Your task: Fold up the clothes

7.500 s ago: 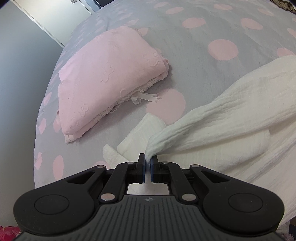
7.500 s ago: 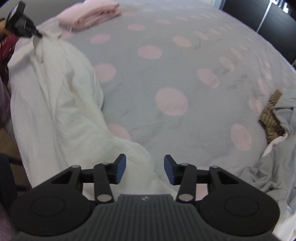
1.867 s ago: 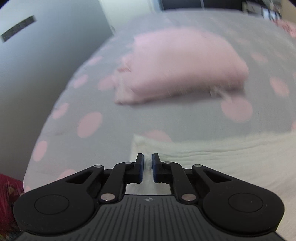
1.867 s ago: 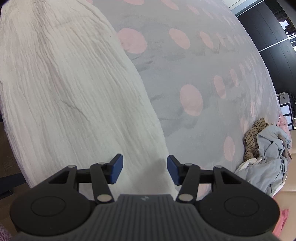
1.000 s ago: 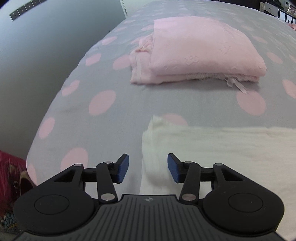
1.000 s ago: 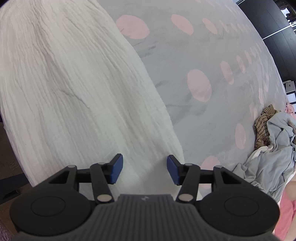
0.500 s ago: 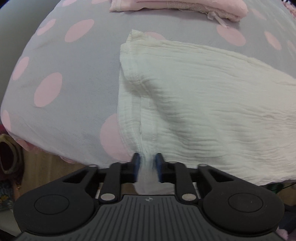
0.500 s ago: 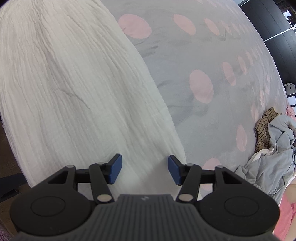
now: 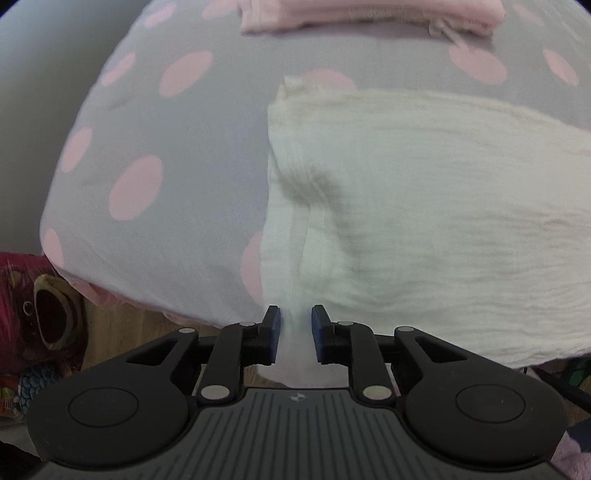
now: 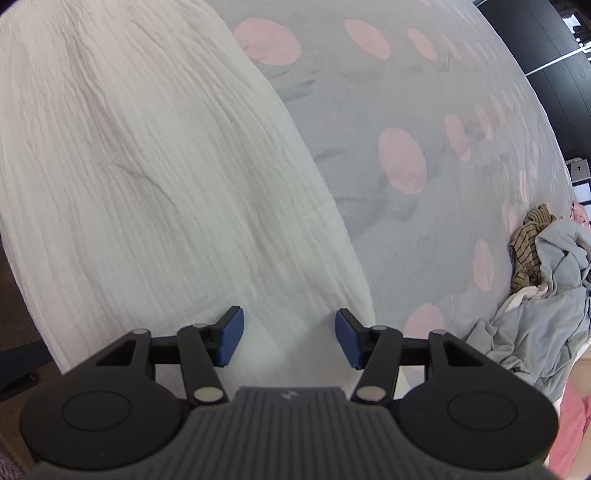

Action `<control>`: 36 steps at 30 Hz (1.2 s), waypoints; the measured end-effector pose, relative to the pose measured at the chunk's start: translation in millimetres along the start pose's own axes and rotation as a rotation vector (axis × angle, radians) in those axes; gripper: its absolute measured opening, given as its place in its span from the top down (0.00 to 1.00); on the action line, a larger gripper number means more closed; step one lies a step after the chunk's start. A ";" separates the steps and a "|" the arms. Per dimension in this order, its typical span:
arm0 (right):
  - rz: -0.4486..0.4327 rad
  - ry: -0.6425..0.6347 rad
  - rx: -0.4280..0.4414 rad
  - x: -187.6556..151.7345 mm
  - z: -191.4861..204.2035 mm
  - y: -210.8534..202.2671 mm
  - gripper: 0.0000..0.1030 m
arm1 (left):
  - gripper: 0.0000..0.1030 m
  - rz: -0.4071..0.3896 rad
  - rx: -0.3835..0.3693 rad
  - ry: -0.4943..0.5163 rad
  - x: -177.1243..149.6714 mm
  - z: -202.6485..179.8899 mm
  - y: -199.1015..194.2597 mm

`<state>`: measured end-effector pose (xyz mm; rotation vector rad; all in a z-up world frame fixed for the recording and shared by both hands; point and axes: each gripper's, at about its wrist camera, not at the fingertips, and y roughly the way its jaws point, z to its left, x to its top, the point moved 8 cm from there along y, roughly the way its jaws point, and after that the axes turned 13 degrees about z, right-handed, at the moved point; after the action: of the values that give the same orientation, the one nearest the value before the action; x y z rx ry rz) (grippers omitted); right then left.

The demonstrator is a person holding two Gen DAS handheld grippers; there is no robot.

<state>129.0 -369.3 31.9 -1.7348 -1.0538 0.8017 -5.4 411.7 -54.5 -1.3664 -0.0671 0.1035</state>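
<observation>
A grey bedspread [image 9: 192, 122] with pink dots covers the bed, falling away to a wooden floor [image 9: 122, 325] off to the left of the left gripper [image 9: 294, 334], where a red patterned bag [image 9: 33, 306] sits. That gripper's blue pads are drawn in narrow, pinching the hanging corner of the white crinkled garment [image 9: 424, 206], which spreads ahead and to its right. Far ahead lies a folded pink garment [image 9: 369, 14]. The right gripper [image 10: 288, 339] hovers wide over the same white cloth [image 10: 147, 166], gripping nothing. Well to its right lies a heap of grey and striped clothes [image 10: 546, 266].
</observation>
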 end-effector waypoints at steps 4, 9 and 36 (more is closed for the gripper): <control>-0.040 0.170 0.059 -18.5 -31.7 -12.2 0.43 | 0.69 -0.115 -0.007 -0.029 20.5 -9.3 -34.4; -0.060 0.442 0.118 -61.7 -79.2 -17.7 0.43 | 0.61 -0.255 -0.054 0.040 56.3 -61.5 -86.0; 0.092 0.913 0.452 -200.9 -73.2 67.2 0.29 | 0.56 -0.354 -0.136 0.533 94.4 -321.3 -143.9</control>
<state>127.5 -592.3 8.8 -1.4909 -0.1551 0.1963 128.2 80.9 20.3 -1.4575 0.1343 -0.5694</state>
